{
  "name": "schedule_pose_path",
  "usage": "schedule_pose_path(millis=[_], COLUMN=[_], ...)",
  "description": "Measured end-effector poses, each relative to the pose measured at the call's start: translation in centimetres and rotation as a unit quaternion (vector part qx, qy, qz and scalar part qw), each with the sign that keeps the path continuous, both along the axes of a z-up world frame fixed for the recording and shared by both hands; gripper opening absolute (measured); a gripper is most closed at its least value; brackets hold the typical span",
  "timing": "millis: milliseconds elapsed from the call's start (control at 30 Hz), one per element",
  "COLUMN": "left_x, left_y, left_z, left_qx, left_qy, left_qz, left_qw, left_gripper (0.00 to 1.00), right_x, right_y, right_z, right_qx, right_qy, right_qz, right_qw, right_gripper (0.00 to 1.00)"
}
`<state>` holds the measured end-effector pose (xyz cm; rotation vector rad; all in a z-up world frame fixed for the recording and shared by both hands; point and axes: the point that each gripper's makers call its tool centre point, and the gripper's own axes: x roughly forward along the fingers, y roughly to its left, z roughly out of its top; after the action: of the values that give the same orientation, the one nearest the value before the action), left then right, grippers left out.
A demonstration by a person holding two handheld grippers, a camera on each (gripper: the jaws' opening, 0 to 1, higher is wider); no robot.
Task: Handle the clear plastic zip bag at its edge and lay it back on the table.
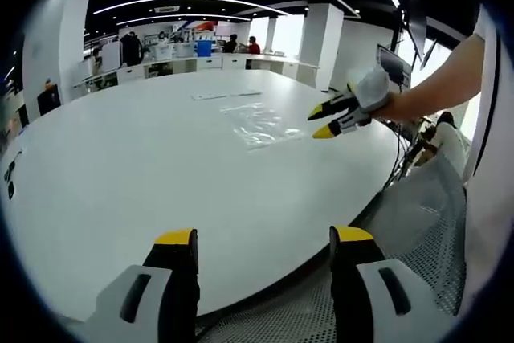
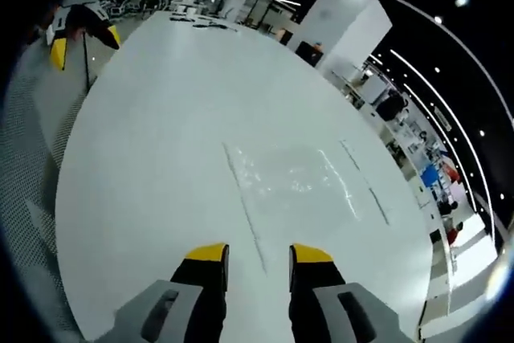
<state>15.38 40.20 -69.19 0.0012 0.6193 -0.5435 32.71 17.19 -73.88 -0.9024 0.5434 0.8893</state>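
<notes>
While the clear zip bag (image 2: 293, 176) lies flat on your white worktop (image 2: 161, 142), nothing can be made out inside it, and its long axis runs crosswise just ahead of your right tool (image 2: 259, 254), jaws spread and empty. Your left tool (image 1: 263, 236) hangs spread at the worktop's near edge, well apart from the bag.

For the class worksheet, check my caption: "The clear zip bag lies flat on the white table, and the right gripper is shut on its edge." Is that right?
Not quite. The clear zip bag does lie flat on the white table, but the right gripper is open, with its jaws apart just short of the bag's near edge, holding nothing. The right gripper view shows this.
</notes>
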Motion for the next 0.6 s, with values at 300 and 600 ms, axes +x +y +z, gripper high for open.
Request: schedule_pose_path(millis=[300,600], left_x=[0.2,0.2], left_y=[0.8,0.4], left_z=[-0.5,0.1], left_qx=[-0.002,0.0], left_qy=[0.0,0.0], left_qz=[0.009,0.014], left_qw=[1.0,0.9999], left_gripper=[0.65,0.64], right_x=[1.1,1.9], right_y=[-0.6,-1.2], right_z=[-1.7,-2.6], right_qx=[-0.054,-0.083], right_qy=[0.003,0.009], right_qz=[0.039,0.068], right_qw=[0.9977,0.9941], right_gripper=[0.16,0.14])
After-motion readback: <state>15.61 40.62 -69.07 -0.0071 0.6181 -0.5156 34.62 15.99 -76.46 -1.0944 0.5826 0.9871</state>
